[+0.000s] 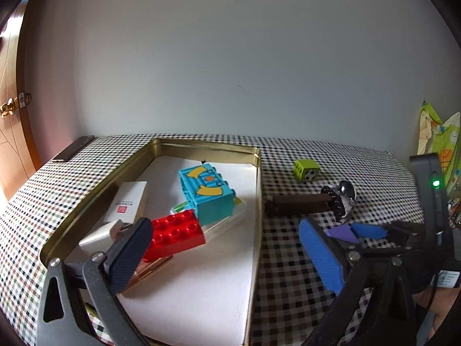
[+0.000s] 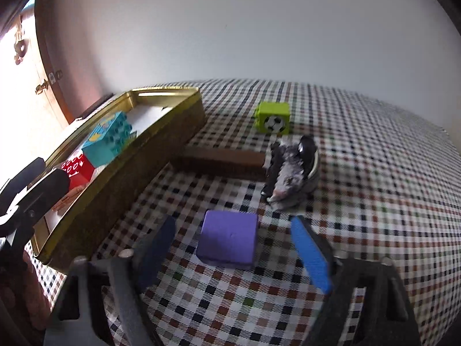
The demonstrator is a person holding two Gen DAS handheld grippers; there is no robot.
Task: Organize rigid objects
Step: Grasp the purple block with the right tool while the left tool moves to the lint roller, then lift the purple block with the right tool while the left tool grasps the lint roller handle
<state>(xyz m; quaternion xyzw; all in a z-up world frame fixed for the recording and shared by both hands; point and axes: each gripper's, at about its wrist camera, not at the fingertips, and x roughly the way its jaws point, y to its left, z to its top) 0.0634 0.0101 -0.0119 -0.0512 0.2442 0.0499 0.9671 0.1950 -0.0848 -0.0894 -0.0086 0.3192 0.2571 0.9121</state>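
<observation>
A gold tin tray (image 1: 201, 147) (image 2: 121, 178) on the checked cloth holds a red brick (image 1: 175, 235), a turquoise block (image 1: 206, 194) and a white box (image 1: 126, 201). My left gripper (image 1: 227, 256) is open and empty above the tray's near end. My right gripper (image 2: 233, 253) is open, its fingers on either side of a purple block (image 2: 229, 238) on the cloth, apart from it. A green cube with a football (image 2: 273, 118) (image 1: 306, 170), a brown bar (image 2: 222, 161) (image 1: 299, 203) and a grey-black hair clip (image 2: 291, 173) (image 1: 341, 199) lie beyond.
A wall stands close behind the table. A wooden door (image 1: 11, 121) is at the left. A colourful bag (image 1: 440, 144) stands at the right table edge. A dark flat strip (image 1: 73, 148) lies at the table's back left corner.
</observation>
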